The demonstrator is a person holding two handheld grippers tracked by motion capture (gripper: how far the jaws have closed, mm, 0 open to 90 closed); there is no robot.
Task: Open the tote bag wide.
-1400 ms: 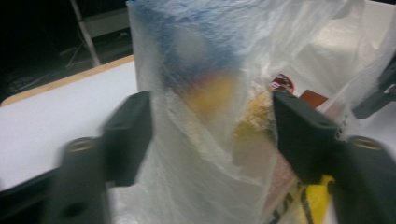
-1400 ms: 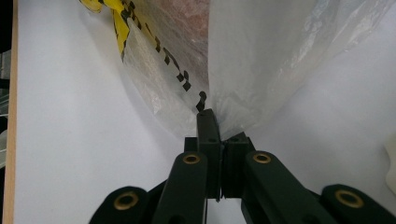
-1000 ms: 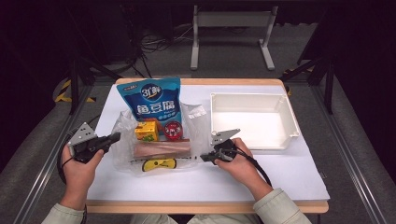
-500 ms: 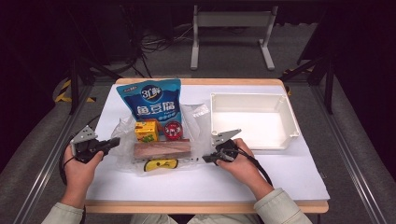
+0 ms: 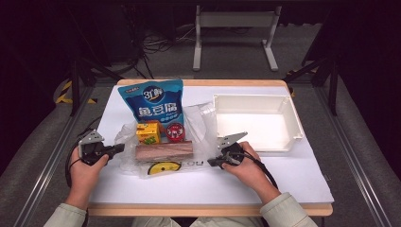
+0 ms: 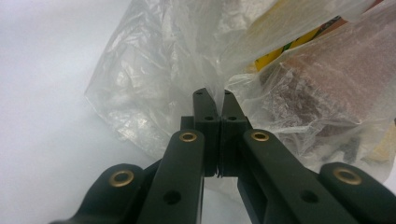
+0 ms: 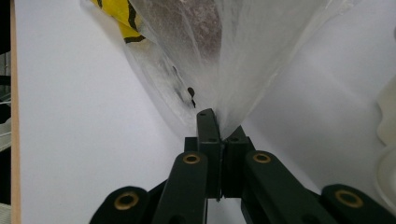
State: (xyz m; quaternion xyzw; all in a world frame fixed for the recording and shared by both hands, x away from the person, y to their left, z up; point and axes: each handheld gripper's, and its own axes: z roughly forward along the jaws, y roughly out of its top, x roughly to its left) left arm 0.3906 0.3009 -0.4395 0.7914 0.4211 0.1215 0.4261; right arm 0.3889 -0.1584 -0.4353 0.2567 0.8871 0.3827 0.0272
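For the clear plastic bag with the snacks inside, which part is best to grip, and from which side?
Grip the thin loose film at the outer edges of the plastic bag, not the bulging middle. Come in low from each side, as the left gripper and right gripper do, each shut on a fold. The brown block and yellow carton weigh the centre down, so probably only the edges pinch flat.

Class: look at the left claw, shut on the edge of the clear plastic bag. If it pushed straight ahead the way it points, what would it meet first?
The left claw already pinches the clear plastic bag. Straight on, it would probably press next into the brown wrapped block inside the bag, though depth is hard to judge.
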